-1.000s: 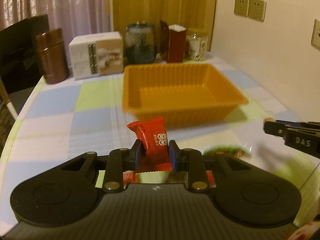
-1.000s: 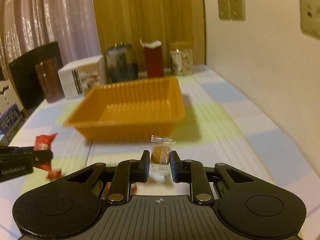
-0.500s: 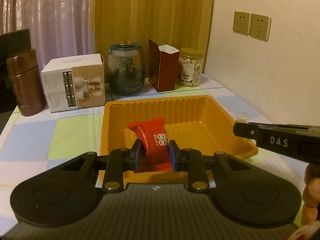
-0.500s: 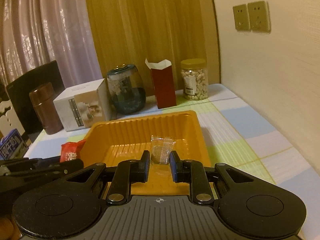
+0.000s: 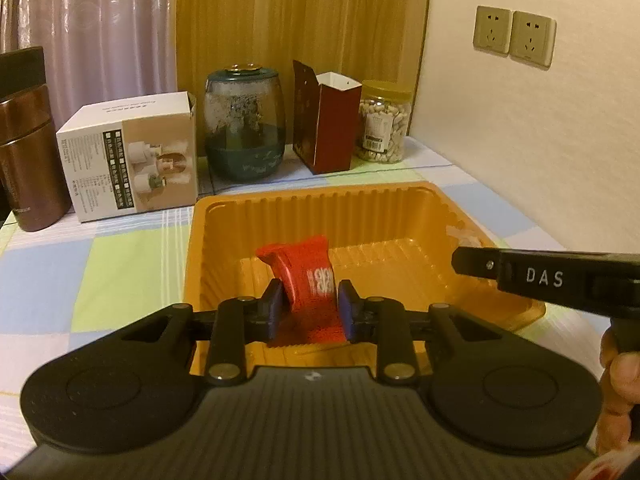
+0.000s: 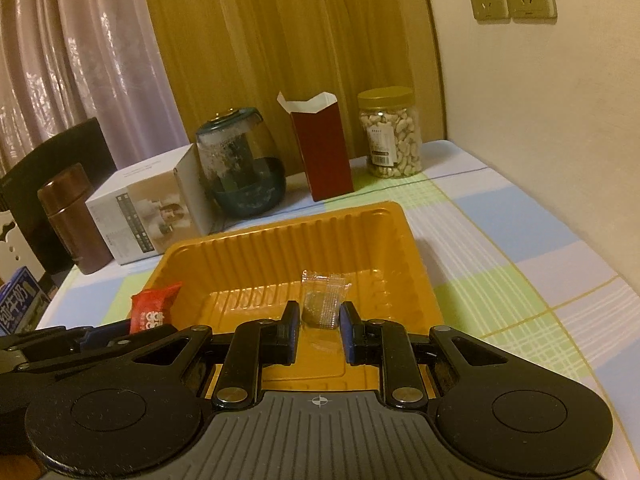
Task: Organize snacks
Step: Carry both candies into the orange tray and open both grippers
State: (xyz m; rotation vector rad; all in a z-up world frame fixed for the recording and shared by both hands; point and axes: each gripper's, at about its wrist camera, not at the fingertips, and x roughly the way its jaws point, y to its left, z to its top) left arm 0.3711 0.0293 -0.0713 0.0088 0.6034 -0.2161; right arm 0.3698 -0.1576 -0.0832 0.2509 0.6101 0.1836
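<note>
While both grippers are held over it, the table (image 5: 120, 264) with its checked cloth is seen running back to the curtains and the wall with two sockets (image 5: 514, 40). An orange tray (image 5: 312, 208) with ribbed walls is placed on the cloth, near the middle. Behind the tray a row of things is lined up: a white box (image 5: 128, 156), a brown flask (image 5: 28, 160) at the far left, a dark glass jar (image 5: 244, 128), an open dark red carton (image 5: 328, 124) and a jar of nuts (image 5: 384, 124) by the wall. A blue pack (image 6: 20, 304) is partly seen at the left edge of the right wrist view (only its corner).

The left gripper (image 5: 308, 310) is held above the near part of the tray. Its jaws have just been opening a little, and a red snack packet (image 5: 312, 280) is between them; the right pad is seen against the packet, while at the left pad contact cannot be told for sure. The packet is upright, slightly tilted, over the tray floor.

The right gripper (image 6: 319, 328) is held over the tray as well, just beside the left one. Its jaws are pinched on a small clear wrapped sweet (image 6: 322, 304), brownish inside, with the wrapper's top sticking up above the pads. Part of a hand (image 5: 618, 384) is seen at the right edge of the left wrist view, under the right gripper's body (marked DAS).
</note>
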